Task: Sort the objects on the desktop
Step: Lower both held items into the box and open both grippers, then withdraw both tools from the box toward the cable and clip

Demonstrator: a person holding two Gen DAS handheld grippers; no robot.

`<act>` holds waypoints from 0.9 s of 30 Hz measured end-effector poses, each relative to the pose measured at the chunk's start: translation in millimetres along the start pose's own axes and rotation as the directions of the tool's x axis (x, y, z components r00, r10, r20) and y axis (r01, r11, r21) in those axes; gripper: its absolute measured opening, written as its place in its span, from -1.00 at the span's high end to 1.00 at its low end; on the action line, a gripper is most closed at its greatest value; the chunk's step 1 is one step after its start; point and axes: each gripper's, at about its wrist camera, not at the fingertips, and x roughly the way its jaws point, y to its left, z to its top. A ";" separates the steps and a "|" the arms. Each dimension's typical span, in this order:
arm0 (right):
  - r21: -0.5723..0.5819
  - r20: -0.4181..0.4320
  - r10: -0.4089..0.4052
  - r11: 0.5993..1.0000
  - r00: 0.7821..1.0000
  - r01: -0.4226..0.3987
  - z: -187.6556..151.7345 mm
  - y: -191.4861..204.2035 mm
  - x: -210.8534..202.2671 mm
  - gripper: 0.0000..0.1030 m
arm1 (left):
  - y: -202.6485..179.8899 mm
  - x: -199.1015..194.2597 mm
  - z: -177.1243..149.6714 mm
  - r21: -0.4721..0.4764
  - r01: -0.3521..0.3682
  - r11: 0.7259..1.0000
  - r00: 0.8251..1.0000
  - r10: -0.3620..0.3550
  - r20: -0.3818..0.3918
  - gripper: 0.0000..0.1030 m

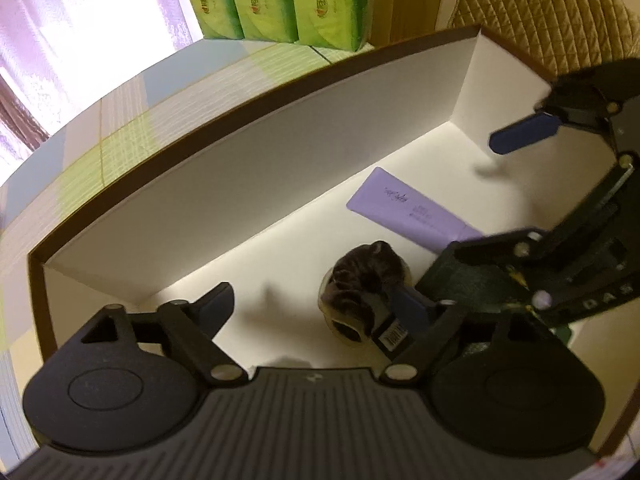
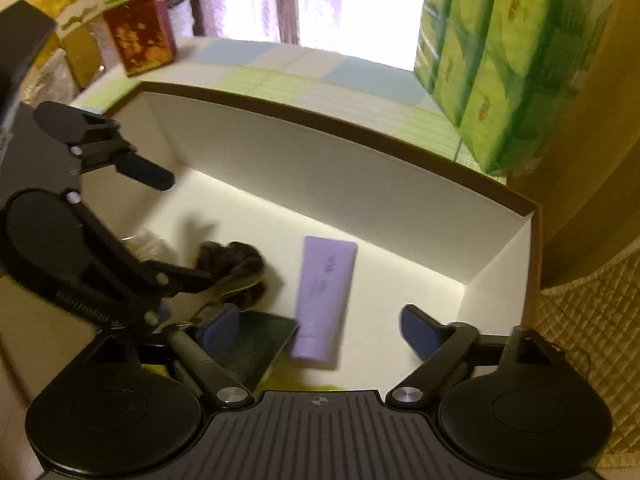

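Both grippers (image 1: pixel 320 304) (image 2: pixel 320 328) gape wide over box (image 2: pixel 320 128); lavender tube (image 2: pixel 324 300) lies lengthwise, cap nearest.

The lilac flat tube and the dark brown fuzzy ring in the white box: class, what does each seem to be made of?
The lilac flat tube looks like soft matte plastic: smooth, with a flat crimped end and print. The dark brown fuzzy ring looks like plush fabric, probably a hair scrunchie: its surface is furry and gathered.

- bright window (image 2: pixel 352 4) at the back, daylight blowing out through sheer purple-pink curtains (image 1: pixel 52 20)
- tablecloth (image 2: pixel 280 76) is checked pale blue, green and white
- quilted tan cushion (image 1: pixel 548 4) off to one side
- stacked green tissue packs (image 2: pixel 504 60) on the table
- red and gold box (image 2: pixel 140 36) further back
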 end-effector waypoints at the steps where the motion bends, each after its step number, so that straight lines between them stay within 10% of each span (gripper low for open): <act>1: 0.000 0.008 0.001 1.000 1.000 -0.001 -2.7 2.4 -6.2 -0.93 | -1.1 -4.4 -1.4 0.001 -0.004 1.000 1.000 0.004 0.004 -0.70; 27: 0.266 0.190 -0.104 0.963 0.976 0.050 -49.5 55.4 -101.0 -0.96 | -23.2 -141.1 -69.1 -0.148 -0.099 0.984 0.984 0.119 0.134 -0.94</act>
